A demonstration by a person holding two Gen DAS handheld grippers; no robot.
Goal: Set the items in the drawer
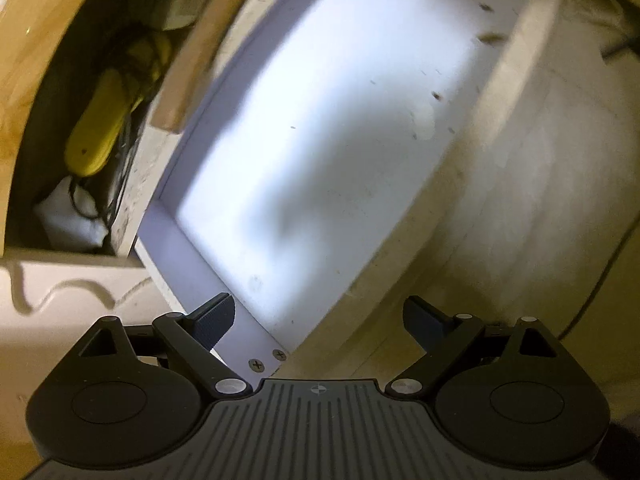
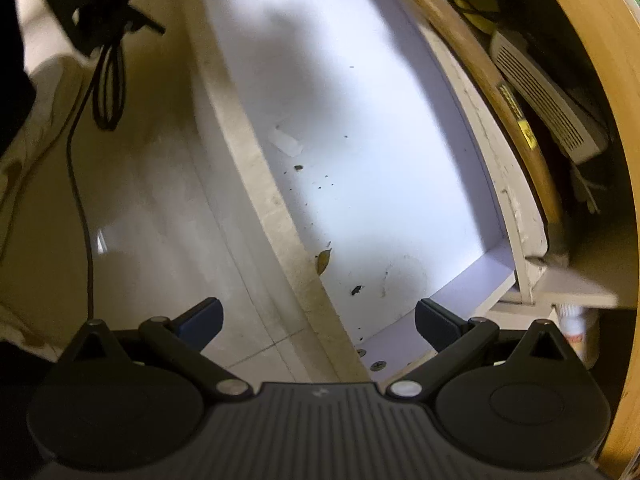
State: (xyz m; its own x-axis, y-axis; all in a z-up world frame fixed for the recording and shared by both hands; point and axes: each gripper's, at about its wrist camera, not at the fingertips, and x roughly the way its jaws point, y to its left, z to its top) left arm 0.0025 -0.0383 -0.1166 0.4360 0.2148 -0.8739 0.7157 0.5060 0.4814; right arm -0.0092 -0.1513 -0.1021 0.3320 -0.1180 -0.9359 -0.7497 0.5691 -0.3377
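A pulled-out drawer with a white floor (image 1: 320,140) fills the left wrist view. It also shows in the right wrist view (image 2: 360,140), holding only crumbs, a dry leaf (image 2: 323,261) and a scrap of tape (image 2: 286,142). My left gripper (image 1: 318,320) is open and empty above the drawer's front corner. My right gripper (image 2: 318,322) is open and empty above the drawer's front wall (image 2: 276,200). A black item with looped cable (image 2: 100,20) hangs at the upper left of the right wrist view.
Behind the drawer, a wooden cabinet cavity holds a yellow device (image 1: 104,120) with cables, a white bag (image 1: 72,216) and a white vented box (image 2: 548,92). Pale tiled floor (image 2: 152,200) lies in front of the drawer. A thin black cable (image 2: 80,200) runs down the floor.
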